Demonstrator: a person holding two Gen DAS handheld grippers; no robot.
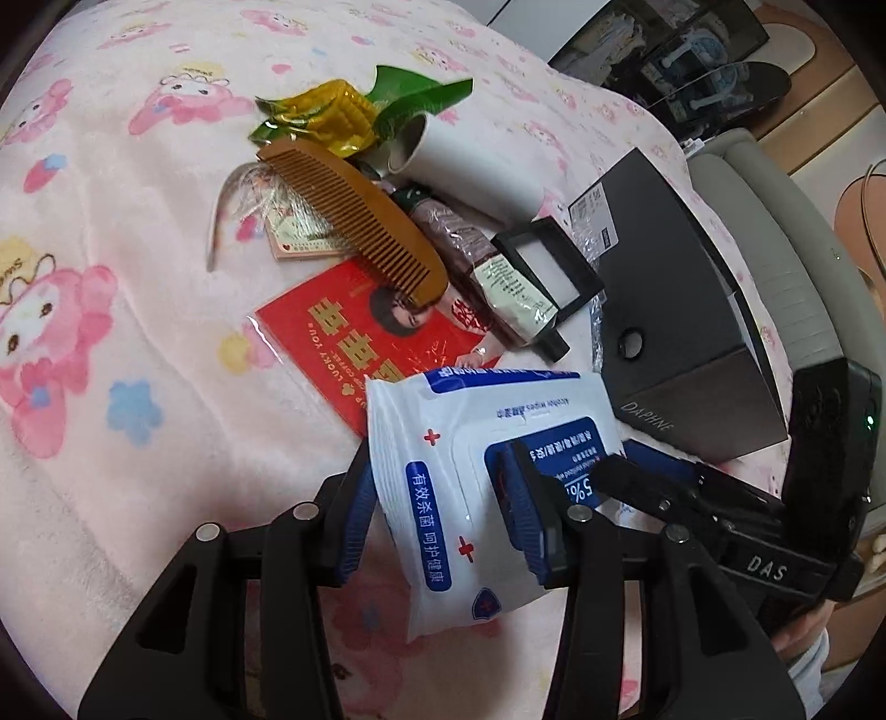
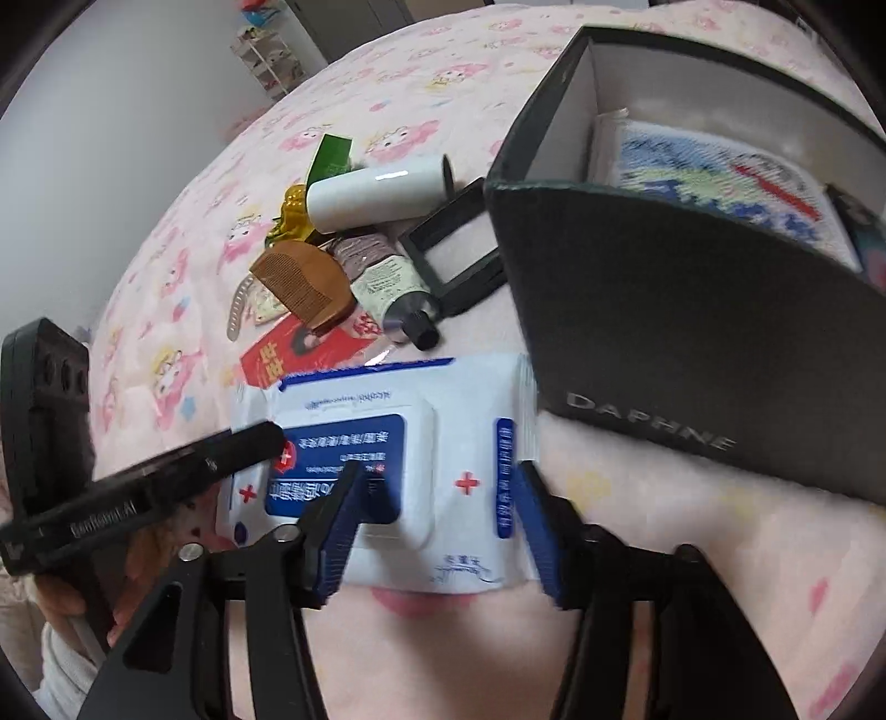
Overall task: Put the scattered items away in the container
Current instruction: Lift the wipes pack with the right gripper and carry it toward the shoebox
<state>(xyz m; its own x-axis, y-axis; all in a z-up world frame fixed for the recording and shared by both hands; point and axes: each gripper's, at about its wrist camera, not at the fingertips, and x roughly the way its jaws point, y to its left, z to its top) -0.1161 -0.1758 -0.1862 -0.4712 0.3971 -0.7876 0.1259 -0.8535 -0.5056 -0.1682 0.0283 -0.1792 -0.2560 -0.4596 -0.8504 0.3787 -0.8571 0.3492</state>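
1. The right gripper [image 2: 437, 526] points down at a wipes pack [image 2: 387, 443] on the pink blanket [image 2: 692, 526].
2. Its blue pads [image 2: 534, 526] straddle the pack's right part; contact is unclear.
3. The dark box [image 2: 664, 310] stands ahead to the right.
4. The left gripper [image 2: 243, 443] reaches the pack's left end.

Bed surface: pink fleece blanket [image 1: 138, 232] printed with cartoon characters and small flowers, covering the bed to its far edge. Beyond the bed's far left corner in the right wrist view: plain pale wall [image 2: 122, 127], a small shelf rack [image 2: 268, 58] and a dark cabinet [image 2: 354, 22]. Past the bed's right edge in the left wrist view: grey padded bed frame [image 1: 775, 232], wood-tone floor [image 1: 819, 88]. Lighting: soft, even.
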